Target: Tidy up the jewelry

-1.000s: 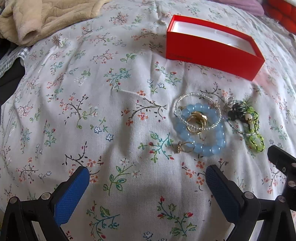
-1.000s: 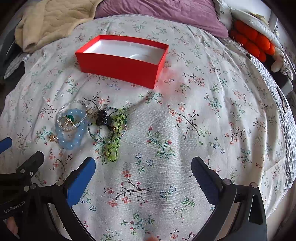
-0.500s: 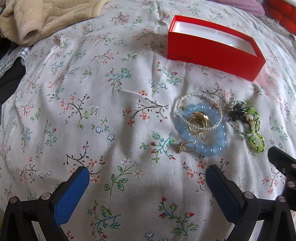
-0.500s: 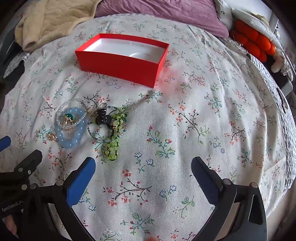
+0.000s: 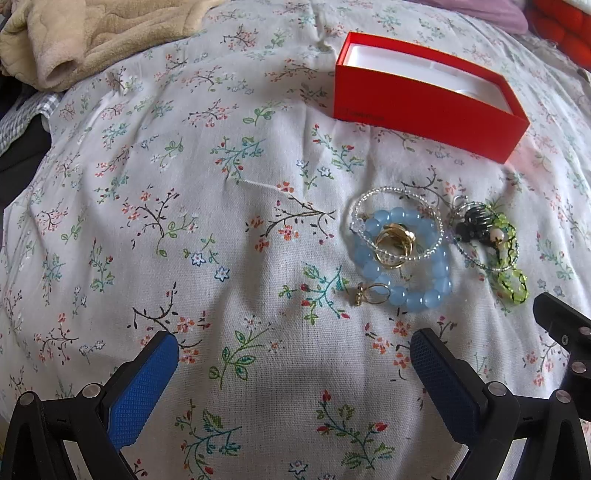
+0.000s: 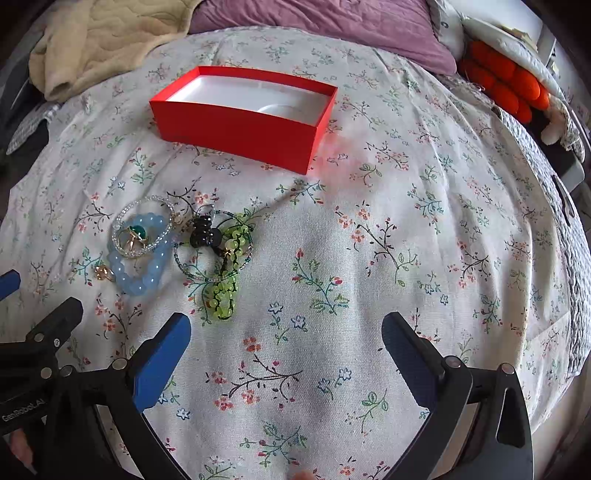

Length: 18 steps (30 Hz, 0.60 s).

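An open red box with a white inside sits on the floral bedsheet. In front of it lies a jewelry pile: a blue bead bracelet, a clear bead bracelet, gold rings, a small gold ring, a black clip and a green bead bracelet. My left gripper is open, low over the sheet, just short and left of the pile. My right gripper is open, right of the pile.
A beige blanket lies at the back left. A purple pillow is behind the box. Orange cushions lie at the far right by the bed's edge.
Both views have shifted slightly; the pile sits a little lower and nearer in each. Both grippers stay open and empty. Nothing on the bed has moved.
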Motion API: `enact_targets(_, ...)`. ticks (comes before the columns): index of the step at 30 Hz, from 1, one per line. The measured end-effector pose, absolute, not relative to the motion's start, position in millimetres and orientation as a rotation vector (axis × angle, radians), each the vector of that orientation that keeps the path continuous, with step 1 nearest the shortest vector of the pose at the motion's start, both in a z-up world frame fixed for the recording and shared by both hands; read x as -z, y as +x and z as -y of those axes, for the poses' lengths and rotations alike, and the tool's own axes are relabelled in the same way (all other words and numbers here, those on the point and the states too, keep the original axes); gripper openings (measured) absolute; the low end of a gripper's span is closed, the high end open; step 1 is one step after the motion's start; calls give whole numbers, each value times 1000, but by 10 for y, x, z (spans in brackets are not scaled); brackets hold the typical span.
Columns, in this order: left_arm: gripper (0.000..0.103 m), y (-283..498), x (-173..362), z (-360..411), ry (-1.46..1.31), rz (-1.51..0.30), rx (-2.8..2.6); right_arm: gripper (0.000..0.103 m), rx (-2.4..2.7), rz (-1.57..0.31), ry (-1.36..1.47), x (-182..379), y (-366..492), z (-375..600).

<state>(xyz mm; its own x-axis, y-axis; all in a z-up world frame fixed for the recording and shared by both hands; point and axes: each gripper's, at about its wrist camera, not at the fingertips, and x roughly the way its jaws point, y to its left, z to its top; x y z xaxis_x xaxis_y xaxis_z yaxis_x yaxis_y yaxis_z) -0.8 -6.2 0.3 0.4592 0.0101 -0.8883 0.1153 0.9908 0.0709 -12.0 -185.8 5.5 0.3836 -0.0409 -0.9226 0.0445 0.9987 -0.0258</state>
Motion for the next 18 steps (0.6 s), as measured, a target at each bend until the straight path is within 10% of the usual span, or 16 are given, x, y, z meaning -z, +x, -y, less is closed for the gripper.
enact_targets(18, 103, 93, -63, 12, 119, -1115, 85, 103, 67, -1180, 12, -96, -98, 1914)
